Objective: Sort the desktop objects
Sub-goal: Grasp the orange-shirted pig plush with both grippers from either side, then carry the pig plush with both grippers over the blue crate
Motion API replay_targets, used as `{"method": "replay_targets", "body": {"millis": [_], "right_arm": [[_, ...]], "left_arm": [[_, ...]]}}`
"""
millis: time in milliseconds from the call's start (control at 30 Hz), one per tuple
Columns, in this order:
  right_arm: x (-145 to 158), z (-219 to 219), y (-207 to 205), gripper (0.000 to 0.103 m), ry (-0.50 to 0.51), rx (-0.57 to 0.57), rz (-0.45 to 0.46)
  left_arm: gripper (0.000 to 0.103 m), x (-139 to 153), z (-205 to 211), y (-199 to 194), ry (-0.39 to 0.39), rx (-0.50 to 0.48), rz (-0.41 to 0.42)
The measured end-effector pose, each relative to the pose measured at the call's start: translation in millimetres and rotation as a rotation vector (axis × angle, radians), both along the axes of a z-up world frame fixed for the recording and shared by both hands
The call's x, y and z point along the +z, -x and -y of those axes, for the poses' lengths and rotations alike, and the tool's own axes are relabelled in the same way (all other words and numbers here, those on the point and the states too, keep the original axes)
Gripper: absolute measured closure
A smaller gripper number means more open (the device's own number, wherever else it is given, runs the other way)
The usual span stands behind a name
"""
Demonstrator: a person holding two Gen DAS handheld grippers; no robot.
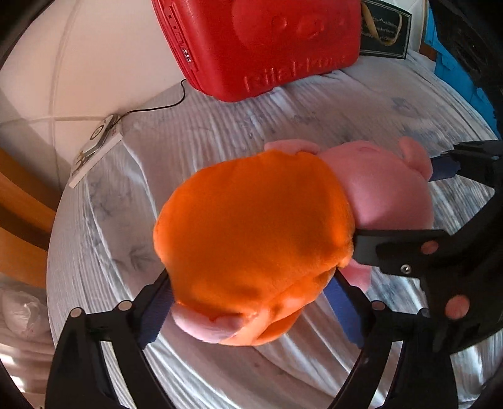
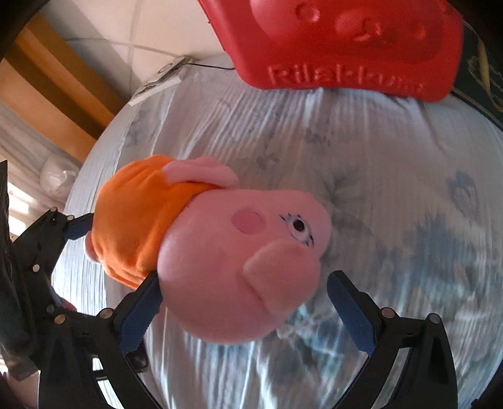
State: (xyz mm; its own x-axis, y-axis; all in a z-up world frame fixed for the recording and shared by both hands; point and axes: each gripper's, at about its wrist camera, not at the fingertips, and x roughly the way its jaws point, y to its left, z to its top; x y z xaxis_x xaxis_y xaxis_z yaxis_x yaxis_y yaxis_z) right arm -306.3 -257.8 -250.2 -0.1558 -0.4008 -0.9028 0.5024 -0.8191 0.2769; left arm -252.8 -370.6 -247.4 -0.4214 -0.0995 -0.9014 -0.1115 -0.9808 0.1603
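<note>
A pink pig plush toy in an orange dress [image 1: 251, 226] hangs above the bed. My left gripper [image 1: 251, 311] is shut on its orange body, blue pads pressing both sides. My right gripper [image 2: 248, 302] is open around the plush's pink head [image 2: 239, 277]; the left pad touches the head and the right pad stands apart from it. The right gripper also shows in the left wrist view [image 1: 440, 201], at the plush's head. The left gripper shows in the right wrist view [image 2: 75, 229], at the orange dress.
A red Rilakkuma case [image 1: 261, 41] stands at the back of the pale blue-patterned bedspread [image 1: 220, 126]. A small white box [image 1: 94, 151] with a black cable lies at the left edge. A dark framed picture [image 1: 385, 30] sits behind the case. A wooden frame [image 2: 47, 78] is at left.
</note>
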Motion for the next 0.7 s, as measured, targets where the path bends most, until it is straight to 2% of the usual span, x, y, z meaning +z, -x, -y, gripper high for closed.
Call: {"method": "replay_targets", "body": {"millis": [67,100,133,200,267,400,567,700], "right_arm": [[-1.6,4.3,5.6,0.003,-0.005,0.013,-0.001],[-2.4,5.9,7.5,0.014,-0.001,0.021,0.006],[-2.3,7.5,8.7,0.014,0.000,0.029,0.012],[1.0,8.4,7.4,0.021,-0.018,0.042,-0.006],[6.7,5.6,6.7,0.022,-0.025,0.046,-0.020],[22.5,-9.0,3.1,0.023,-0.015,0.043,-0.051],[59.8,-40.5,-4.9,0.023,0.008,0.015,-0.114],[97.4,-77.5,-12.2,0.023,0.025,-0.027,-0.173]], "left_arm": [[0.013,-2.2,0.1,4.7,0.004,0.003,-0.004],[0.014,-3.1,0.1,6.9,0.004,0.008,-0.005],[0.020,-2.7,-1.3,7.7,0.005,0.007,-0.010],[0.025,0.0,-4.5,7.8,0.018,0.001,-0.018],[0.029,5.5,-9.6,5.9,0.016,-0.012,-0.022],[0.029,25.3,-24.4,2.2,0.027,-0.033,-0.048],[0.029,61.9,-52.0,0.8,0.037,-0.063,-0.110],[0.029,100.9,-89.3,-2.2,0.047,-0.111,-0.178]]}}
